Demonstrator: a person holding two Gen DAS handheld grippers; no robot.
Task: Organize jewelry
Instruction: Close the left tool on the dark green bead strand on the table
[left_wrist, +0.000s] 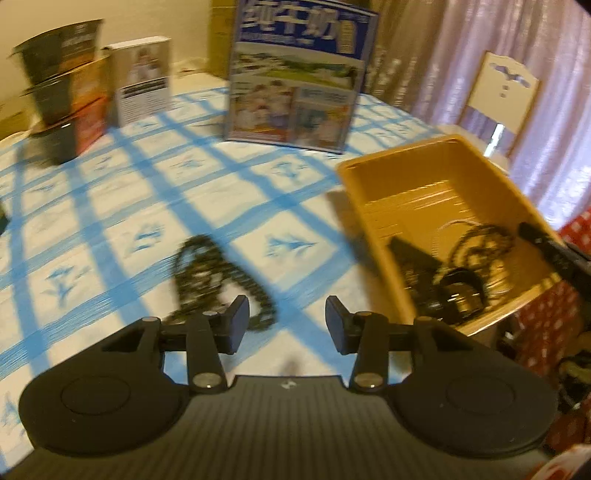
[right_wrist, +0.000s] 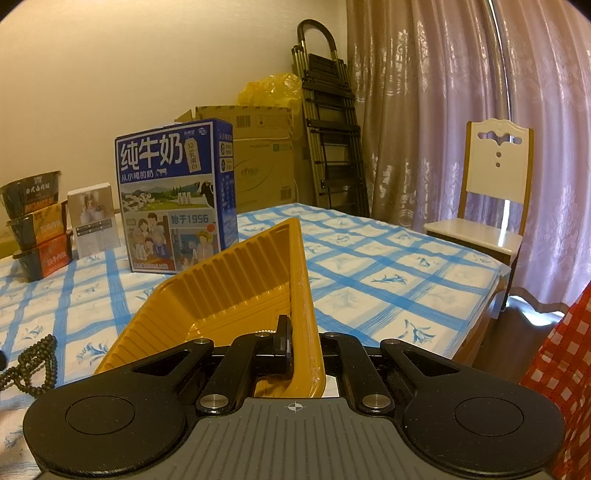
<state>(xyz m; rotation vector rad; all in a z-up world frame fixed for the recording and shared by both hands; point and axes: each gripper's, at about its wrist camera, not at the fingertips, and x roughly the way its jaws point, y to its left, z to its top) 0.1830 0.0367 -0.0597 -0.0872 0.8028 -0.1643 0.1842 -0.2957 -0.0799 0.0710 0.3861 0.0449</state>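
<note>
Left gripper (left_wrist: 287, 325): hovering low over the blue-checked tablecloth (left_wrist: 110, 236), jaws standing wide apart and holding nothing

Loose piece: a dark beaded necklace (left_wrist: 218, 277) is lying in a heap on the cloth just ahead of the left fingertips, not yet picked up; the left view is blurred, so its fine detail is unclear

Right gripper (right_wrist: 303, 343): pinching the near rim of the ribbed orange plastic tray (right_wrist: 236, 280), one finger inside the wall and the other hidden behind it, apparently steadying or tilting the tray

Tray contents: in the left view the tray is already holding several dark pieces, among them a coiled beaded strand (left_wrist: 484, 243) and a black band-like item (left_wrist: 458, 291); exactly how many is too blurred to tell

Progress: the job is looking well under way, with some jewellery gathered in the tray and at least the one necklace waiting on the table

Background: a blue milk carton (right_wrist: 177, 199), a small white box (right_wrist: 94, 221) and stacked noodle bowls (right_wrist: 35, 221) are standing at the far side of the table
</note>
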